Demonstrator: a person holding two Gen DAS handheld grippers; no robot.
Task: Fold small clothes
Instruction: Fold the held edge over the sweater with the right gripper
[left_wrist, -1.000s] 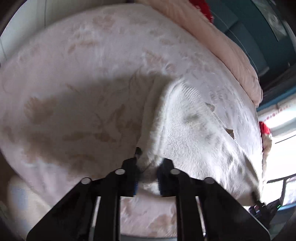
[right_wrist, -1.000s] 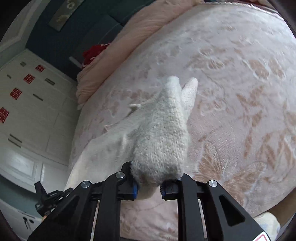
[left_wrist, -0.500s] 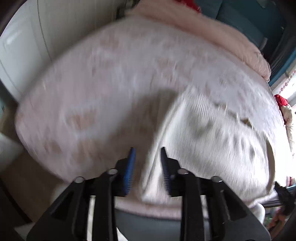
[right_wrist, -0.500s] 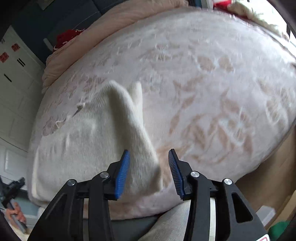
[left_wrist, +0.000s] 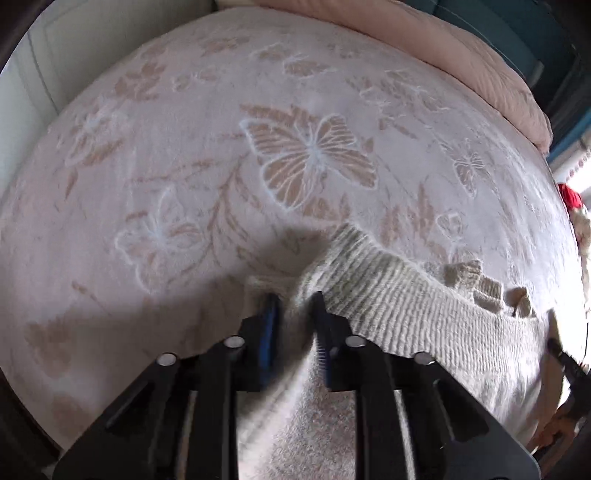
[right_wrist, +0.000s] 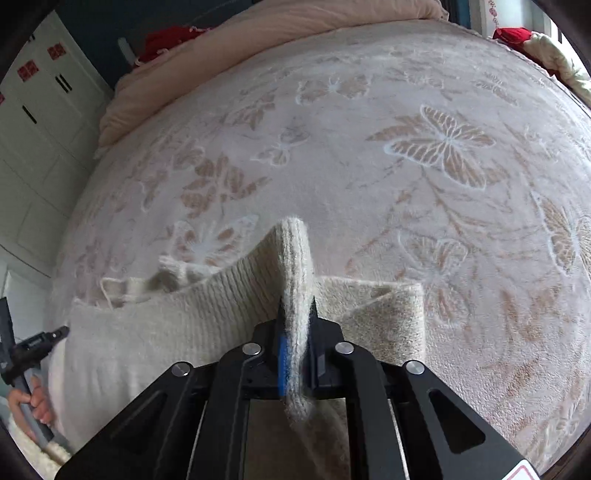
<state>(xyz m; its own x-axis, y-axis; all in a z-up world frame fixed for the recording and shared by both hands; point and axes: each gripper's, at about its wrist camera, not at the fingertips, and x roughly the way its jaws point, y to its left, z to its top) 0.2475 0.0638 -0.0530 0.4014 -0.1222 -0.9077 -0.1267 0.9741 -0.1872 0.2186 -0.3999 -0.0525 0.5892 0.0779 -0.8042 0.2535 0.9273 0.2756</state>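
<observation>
The sweater (right_wrist: 155, 332) lies at the near edge of the bed (right_wrist: 369, 166), ribbed hem toward the far side. The left gripper (left_wrist: 293, 306) is closing narrow jaws on a raised fold of knit. The right gripper (right_wrist: 297, 314) is closing, pinching an upright ridge of knit.

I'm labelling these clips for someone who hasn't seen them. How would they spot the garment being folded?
Start from the wide pale bedspread with tan butterflies. Near its front edge lies a cream ribbed knit sweater, the only clothing spread on it. Unlike the flat, patterned cover, it is plain, fuzzy and pinched up by the right gripper.
</observation>
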